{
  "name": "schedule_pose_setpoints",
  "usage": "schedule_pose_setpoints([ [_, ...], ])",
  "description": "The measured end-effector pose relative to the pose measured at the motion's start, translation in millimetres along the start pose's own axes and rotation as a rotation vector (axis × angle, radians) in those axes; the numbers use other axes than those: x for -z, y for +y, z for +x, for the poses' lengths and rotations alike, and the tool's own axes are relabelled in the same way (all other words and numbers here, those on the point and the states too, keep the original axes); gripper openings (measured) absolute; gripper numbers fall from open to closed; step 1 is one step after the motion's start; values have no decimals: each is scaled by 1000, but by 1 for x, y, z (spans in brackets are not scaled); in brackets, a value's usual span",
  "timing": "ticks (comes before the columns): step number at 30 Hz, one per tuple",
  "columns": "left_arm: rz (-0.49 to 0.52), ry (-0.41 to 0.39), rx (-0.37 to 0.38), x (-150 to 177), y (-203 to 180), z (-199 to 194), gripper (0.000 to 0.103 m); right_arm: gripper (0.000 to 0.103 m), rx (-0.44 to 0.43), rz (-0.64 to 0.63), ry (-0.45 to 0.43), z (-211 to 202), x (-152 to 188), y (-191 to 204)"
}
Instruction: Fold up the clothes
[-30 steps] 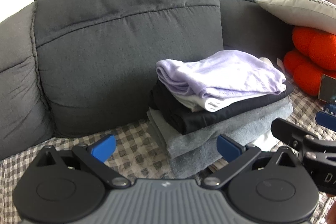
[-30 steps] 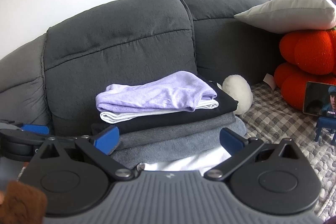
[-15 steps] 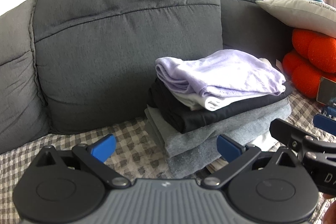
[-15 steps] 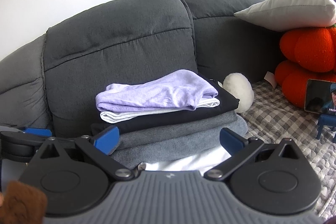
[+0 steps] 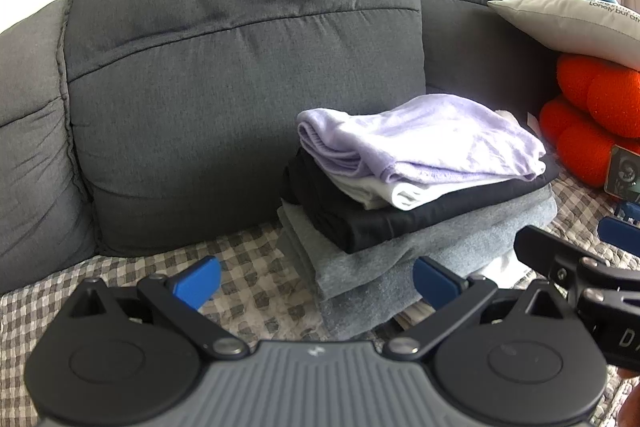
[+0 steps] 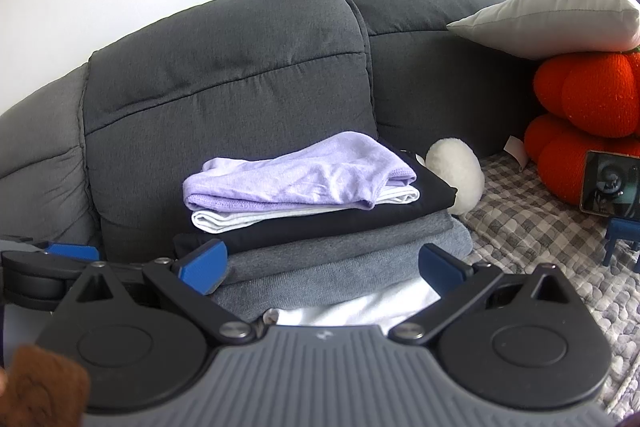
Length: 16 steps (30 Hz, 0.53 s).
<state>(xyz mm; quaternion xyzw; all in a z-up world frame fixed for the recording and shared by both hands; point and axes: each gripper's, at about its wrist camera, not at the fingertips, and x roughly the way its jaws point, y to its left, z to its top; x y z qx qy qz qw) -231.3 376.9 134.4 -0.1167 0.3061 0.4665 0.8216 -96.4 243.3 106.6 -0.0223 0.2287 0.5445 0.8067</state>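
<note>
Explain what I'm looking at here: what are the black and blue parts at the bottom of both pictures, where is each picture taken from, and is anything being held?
No robot here: a person holds a pair of hand-held tongs in each hand, and each carries a wide-angle camera looking forward along its two fingers. One picture is from the left tongs, the other from the right tongs. The black arms with blue tips at the bottom are those fingers. Both pairs are spread open with nothing between them.

In front of them is a grey sofa with a checked cover on the seat. On it sits a stack of folded clothes: a lilac top uppermost, then a white piece, a black one, grey ones and more white at the bottom. Beside the stack lie a white plush ball, orange cushions, a grey pillow and a propped-up phone.
</note>
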Motion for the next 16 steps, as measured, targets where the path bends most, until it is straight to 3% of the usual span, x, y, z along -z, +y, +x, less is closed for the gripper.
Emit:
schedule_pose_setpoints([
  [16, 2, 7, -14, 0, -3, 1, 102, 103, -17, 16, 5, 0, 0, -1],
])
